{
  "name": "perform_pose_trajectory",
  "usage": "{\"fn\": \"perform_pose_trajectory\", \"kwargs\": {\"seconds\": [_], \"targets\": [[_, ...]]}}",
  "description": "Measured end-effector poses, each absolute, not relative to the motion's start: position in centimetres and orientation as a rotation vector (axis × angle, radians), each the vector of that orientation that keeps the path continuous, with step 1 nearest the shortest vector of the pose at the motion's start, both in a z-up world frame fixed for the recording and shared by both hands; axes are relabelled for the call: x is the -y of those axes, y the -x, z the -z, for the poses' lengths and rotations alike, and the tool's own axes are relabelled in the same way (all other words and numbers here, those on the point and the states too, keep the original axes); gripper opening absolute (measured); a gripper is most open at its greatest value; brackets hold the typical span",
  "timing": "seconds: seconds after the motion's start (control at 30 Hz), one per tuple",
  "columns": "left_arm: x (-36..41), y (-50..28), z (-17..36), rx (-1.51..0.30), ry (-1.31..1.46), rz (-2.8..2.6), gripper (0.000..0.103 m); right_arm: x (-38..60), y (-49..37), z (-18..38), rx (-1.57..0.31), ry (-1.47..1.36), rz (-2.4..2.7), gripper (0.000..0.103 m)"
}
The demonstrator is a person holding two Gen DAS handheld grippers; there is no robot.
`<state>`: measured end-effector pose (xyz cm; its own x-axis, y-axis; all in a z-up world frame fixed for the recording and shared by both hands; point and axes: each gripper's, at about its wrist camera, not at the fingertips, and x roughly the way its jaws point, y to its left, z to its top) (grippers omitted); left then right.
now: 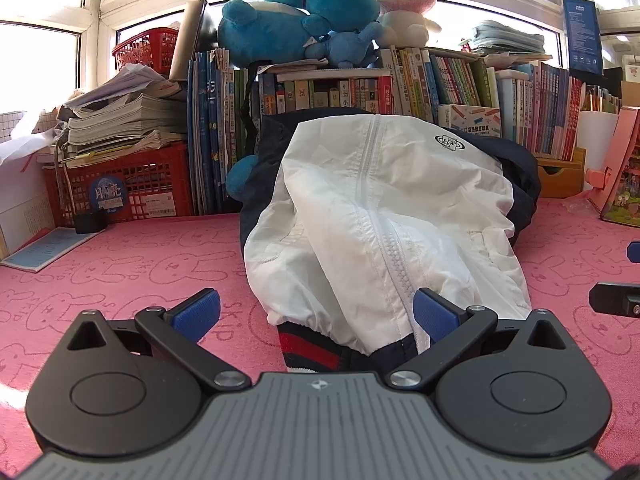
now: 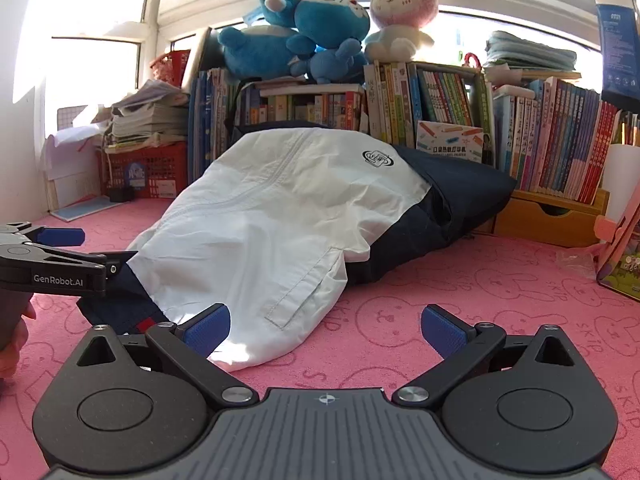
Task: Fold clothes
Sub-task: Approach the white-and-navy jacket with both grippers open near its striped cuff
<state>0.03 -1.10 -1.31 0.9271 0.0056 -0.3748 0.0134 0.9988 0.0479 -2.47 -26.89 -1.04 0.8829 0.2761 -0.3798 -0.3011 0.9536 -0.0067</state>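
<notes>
Seemingly at rest, the left tongs (image 1: 316,314) in the left wrist view stood released, their blue pads (image 1: 196,316) spread wide and clasping nothing. A white and navy jacket (image 1: 380,216) lay zipped up on the pink tabletop (image 1: 120,264), its collar end towards the row of books (image 1: 420,88) at the back and its hem end towards the camera. The striped red and navy hem band (image 1: 308,348) lay right between the two pads, and the white zipper (image 1: 394,264) ran down to the right-hand pad, which sat against or just over the cloth there; whether it touched I could not tell. Blue plush toys (image 1: 300,20) and a pink-hooded plush rabbit (image 1: 404,0) sat on top of the books, beyond the jacket. At the right edge, beside the jacket's hem, part of the right tongs (image 1: 616,304) showed.

From the right wrist view, the right tongs (image 2: 326,330) were likewise released, pads wide apart. The jacket (image 2: 272,216) lay ahead and to the left of them, with its white lower corner reaching just past the left-hand pad (image 2: 208,330); bare pink tabletop (image 2: 480,280) filled most of the gap between the pads. The left tongs (image 2: 60,256) came in from the left edge at the jacket's hem, with a hand (image 2: 14,340) partly showing below them.
</notes>
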Motion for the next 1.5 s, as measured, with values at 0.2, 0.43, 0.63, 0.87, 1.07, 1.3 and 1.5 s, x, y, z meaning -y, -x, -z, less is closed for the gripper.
{"fn": "perform_pose_trajectory", "kwargs": {"seconds": [0.2,0.43,0.63,0.87,1.07,1.3,1.5], "targets": [[1.3,0.0,1.3,-0.381,-0.059,-0.001,0.103,31.6,4.2,-5.6,-0.315,0.025,-0.382,0.103],[1.5,0.1,1.3,-0.374,-0.078,-0.011,0.103,30.7,3.5,-3.5,-0.45,0.096,-0.488,0.103],[1.3,0.0,1.3,-0.383,-0.064,-0.007,0.103,29.2,2.6,0.1,-0.525,0.155,-0.381,0.103],[1.3,0.1,1.3,-0.38,-0.062,-0.003,0.103,34.9,9.4,-5.5,-0.508,0.175,-0.338,0.103],[1.2,0.0,1.3,-0.384,-0.06,-0.001,0.103,36.7,14.6,-9.6,-0.48,0.179,-0.408,0.103],[1.1,-0.1,1.3,-0.387,-0.059,0.0,0.103,30.4,8.0,-2.3,-0.516,0.229,-0.366,0.103],[1.2,-0.3,1.3,-0.397,-0.059,-0.002,0.103,24.2,3.1,2.1,-0.574,0.232,-0.434,0.103]]}}
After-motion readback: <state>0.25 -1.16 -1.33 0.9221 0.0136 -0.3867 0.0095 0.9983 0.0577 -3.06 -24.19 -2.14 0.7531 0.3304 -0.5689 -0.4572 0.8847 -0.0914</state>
